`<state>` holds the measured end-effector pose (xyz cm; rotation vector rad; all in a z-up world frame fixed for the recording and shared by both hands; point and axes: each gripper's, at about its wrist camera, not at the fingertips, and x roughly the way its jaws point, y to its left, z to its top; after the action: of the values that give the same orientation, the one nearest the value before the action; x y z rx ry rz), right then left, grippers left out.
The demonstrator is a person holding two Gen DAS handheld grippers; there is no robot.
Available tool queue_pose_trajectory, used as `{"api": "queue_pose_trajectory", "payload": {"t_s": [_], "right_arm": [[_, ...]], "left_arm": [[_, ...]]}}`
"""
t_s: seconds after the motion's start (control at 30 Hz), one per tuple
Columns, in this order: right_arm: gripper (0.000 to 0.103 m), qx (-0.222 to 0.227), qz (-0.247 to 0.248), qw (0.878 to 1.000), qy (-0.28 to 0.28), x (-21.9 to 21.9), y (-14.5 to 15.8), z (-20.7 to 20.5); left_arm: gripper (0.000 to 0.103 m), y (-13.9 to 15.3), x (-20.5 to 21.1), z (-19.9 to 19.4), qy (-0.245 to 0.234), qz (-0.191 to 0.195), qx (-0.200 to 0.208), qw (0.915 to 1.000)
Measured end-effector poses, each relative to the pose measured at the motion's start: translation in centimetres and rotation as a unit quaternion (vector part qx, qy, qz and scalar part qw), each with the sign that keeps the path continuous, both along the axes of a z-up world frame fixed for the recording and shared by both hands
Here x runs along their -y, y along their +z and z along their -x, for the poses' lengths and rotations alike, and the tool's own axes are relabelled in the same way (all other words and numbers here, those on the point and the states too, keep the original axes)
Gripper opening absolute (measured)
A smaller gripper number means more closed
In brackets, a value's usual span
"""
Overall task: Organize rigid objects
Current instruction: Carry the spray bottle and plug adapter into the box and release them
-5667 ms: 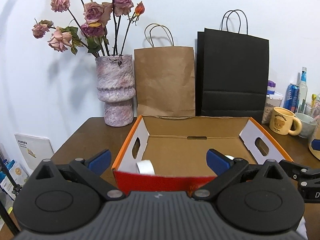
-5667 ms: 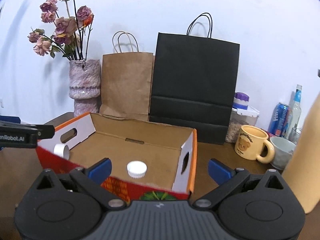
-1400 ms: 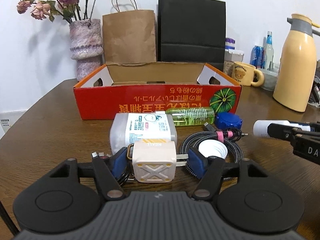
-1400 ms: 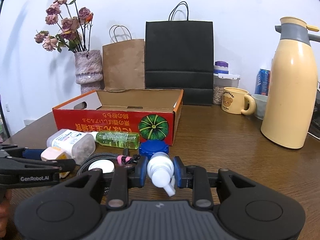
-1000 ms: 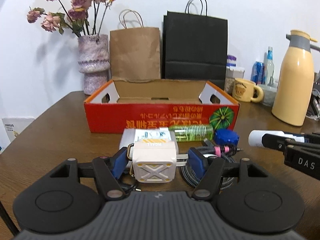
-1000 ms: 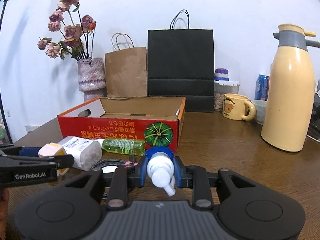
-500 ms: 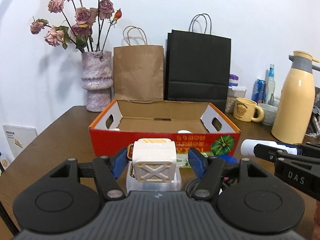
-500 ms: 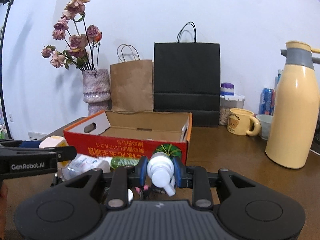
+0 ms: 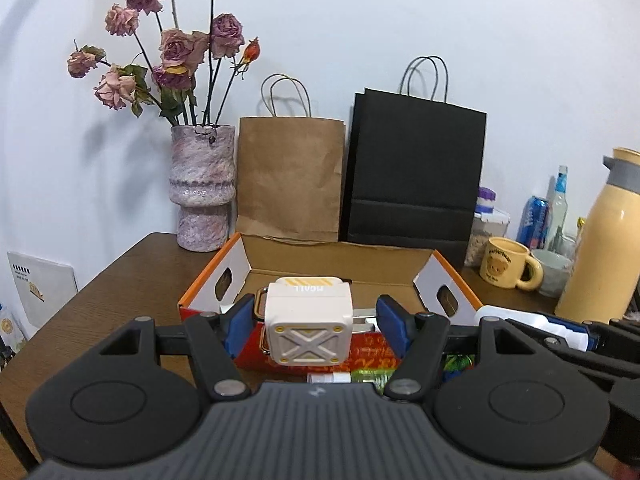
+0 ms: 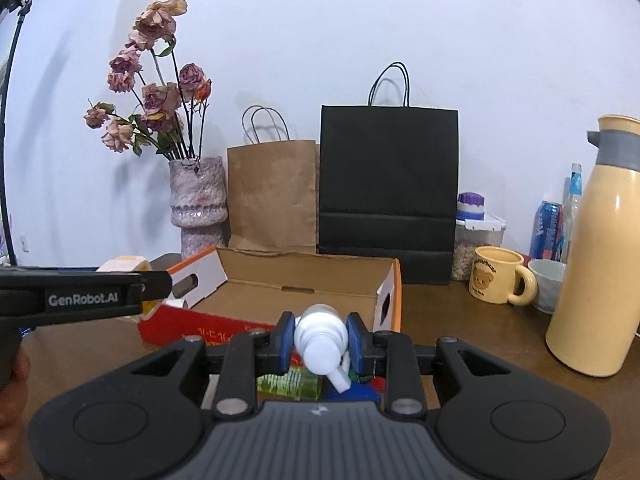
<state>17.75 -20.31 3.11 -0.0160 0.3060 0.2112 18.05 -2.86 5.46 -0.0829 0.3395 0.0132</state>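
The brown tabletop (image 9: 132, 280) carries everything, and along its far edge, against the white wall, stand a black paper bag (image 10: 388, 192), a brown paper bag (image 9: 290, 180) and a pink vase (image 9: 202, 184) with dried roses. The vase is near the far left corner. At the right edge of the tabletop stands a tall cream thermos (image 10: 600, 248); the right wrist view shows it nearly whole, while the left wrist view shows only a part of it at the picture border.

In the middle lies an open cardboard box (image 10: 304, 292) with a red front wall and orange rims. The right wrist view looks into its bare brown floor. The left wrist view shows a small white object in the near left corner of the box; what it is cannot be told.

A yellow mug (image 10: 500, 280) with a bear stands between the box and the thermos.

The left gripper (image 9: 316, 318) is clenched on a white cube charger (image 9: 308, 316), held above the front wall of the box. In the right wrist view this gripper comes in from the left, and only a corner of the charger shows.

The right gripper (image 10: 320, 340) grasps a white pump bottle (image 10: 322, 340), also over the front wall. Under it, only this view shows a green bottle (image 10: 288, 386) and a blue lid (image 10: 352, 394) on the tabletop.
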Motion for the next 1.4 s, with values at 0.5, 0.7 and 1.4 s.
{"api": "queue_pose_trajectory", "payload": {"t_s": [0.5, 0.7, 1.4], "right_arm": [[0.027, 0.004, -0.017, 1.0, -0.005, -1.3, 0.8, -6.2], [0.027, 0.003, -0.021, 1.0, 0.003, -2.1, 0.6, -9.0], [0.026, -0.036, 0.002, 0.999, 0.006, -3.8, -2.2, -19.2]], "left_arm": [[0.067, 0.6, -1.4, -6.1, 0.033, 0.027, 0.005, 0.9991], [0.067, 0.4, -2.2, -9.0, 0.046, 0.03, 0.001, 0.9985], [0.067, -2.7, -3.5, -18.3, 0.07, -0.009, -0.043, 0.9966]]}}
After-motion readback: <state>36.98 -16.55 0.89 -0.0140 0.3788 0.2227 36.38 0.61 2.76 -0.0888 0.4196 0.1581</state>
